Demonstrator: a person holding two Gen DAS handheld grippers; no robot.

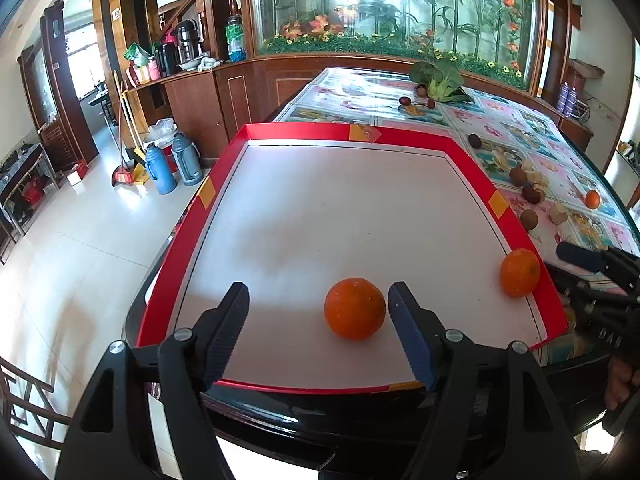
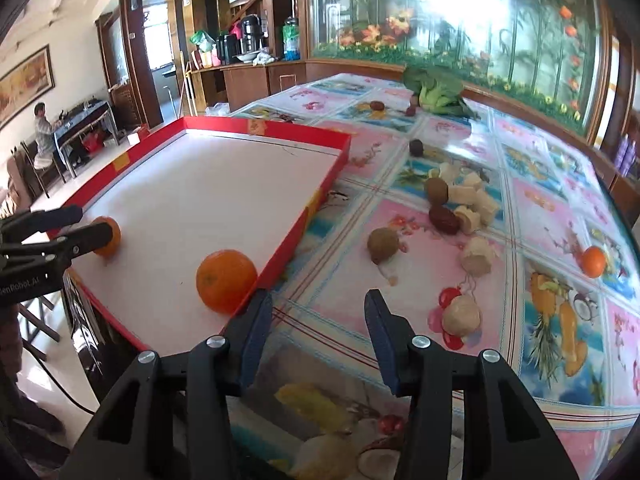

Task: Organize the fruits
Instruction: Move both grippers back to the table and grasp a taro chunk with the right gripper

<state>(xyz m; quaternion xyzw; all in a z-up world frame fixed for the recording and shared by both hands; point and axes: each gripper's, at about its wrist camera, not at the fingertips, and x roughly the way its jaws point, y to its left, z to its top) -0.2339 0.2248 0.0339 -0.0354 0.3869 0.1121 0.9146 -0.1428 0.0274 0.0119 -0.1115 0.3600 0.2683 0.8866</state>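
Observation:
A red-rimmed tray (image 1: 308,132) with a white floor lies on the table; it also shows in the right wrist view (image 2: 320,196). My left gripper (image 1: 318,300) is open over the tray's near edge, with one orange (image 1: 354,308) resting on the tray just inside its right finger. A second orange (image 1: 519,272) sits at the tray's right rim; it also shows in the right wrist view (image 2: 226,281). My right gripper (image 2: 318,312) is open and empty above the table, right of the tray. A third, small orange (image 2: 593,261) lies far right on the table.
Brown kiwis (image 2: 383,245), dark dates (image 2: 444,219) and pale cut fruit pieces (image 2: 476,258) are scattered on the flowered tablecloth (image 2: 540,200). Leafy greens (image 2: 434,90) lie at the far end. Thermos flasks (image 1: 160,168) stand on the floor to the left.

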